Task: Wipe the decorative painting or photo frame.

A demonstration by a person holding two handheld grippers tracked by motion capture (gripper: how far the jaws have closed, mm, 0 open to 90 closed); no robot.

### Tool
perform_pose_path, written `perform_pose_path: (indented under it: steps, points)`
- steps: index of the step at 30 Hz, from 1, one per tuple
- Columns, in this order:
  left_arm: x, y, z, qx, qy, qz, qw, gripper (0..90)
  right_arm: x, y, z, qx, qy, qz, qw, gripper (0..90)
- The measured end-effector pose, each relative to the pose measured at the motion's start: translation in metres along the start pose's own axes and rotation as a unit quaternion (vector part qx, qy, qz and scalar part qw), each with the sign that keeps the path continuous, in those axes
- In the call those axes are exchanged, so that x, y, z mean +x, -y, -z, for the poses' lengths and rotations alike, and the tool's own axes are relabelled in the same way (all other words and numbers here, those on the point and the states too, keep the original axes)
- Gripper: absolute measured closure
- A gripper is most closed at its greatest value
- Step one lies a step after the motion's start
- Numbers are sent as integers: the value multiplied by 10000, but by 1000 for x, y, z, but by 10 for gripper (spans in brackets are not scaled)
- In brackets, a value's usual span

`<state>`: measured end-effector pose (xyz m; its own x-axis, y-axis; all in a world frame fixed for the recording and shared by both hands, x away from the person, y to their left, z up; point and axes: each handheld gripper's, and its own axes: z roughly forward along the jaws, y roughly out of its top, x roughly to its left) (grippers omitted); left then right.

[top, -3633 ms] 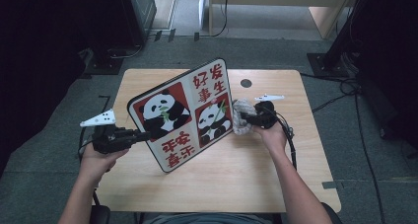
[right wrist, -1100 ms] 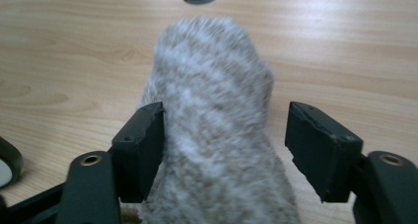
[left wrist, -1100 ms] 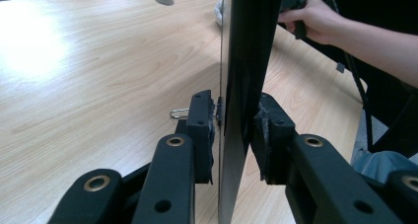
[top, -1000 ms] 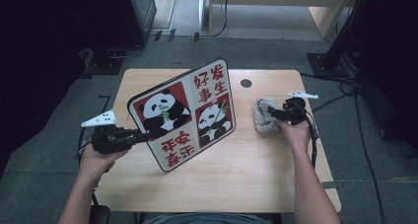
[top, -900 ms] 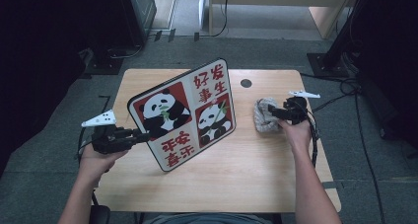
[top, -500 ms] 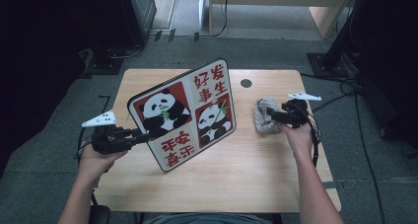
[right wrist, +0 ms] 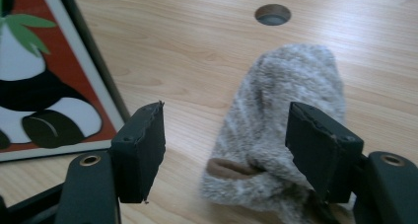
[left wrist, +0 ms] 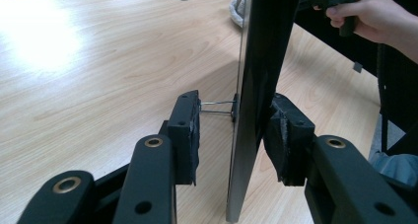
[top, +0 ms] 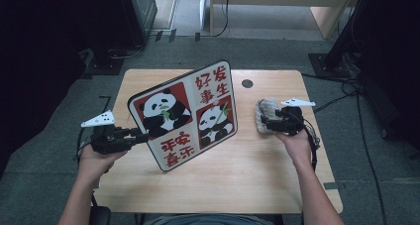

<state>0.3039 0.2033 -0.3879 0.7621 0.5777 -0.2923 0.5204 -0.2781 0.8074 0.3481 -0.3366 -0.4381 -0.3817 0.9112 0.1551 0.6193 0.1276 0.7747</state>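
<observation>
At the bench's (top: 277, 180) nine o'clock side, the left gripper (top: 130, 137) straddles the panda board's (top: 185, 113) edge, jaws just spreading, pads off it. At three o'clock, the right gripper (top: 265, 123) hangs spread over the grey fuzzy cloth (right wrist: 281, 135). Steady the upright board before letting go. No containers here.

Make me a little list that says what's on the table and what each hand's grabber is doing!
Table: light wooden table with a round cable hole
Picture: red, white and black panda picture board, standing tilted on its lower edge
Cloth: fuzzy grey cloth, lying right of the board
Left gripper: jaws have just been opening; board edge between them, left pad off it
Right gripper: jaws open around the cloth, which lies loose on the table
</observation>
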Motion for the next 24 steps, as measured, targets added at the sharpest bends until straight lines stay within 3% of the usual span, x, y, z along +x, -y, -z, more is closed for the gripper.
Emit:
perform_pose_path:
  steps: [8, 24]
  points:
    - [4, 2, 0, -4, -116, 53, 9999, 590, 11, 2, -1, 6, -226, 105, 9997, 325]
    - [15, 6, -5, 41, -268, 178, 9995, 551, 21, 6, -9, 203, -364, 366, 9985, 328]
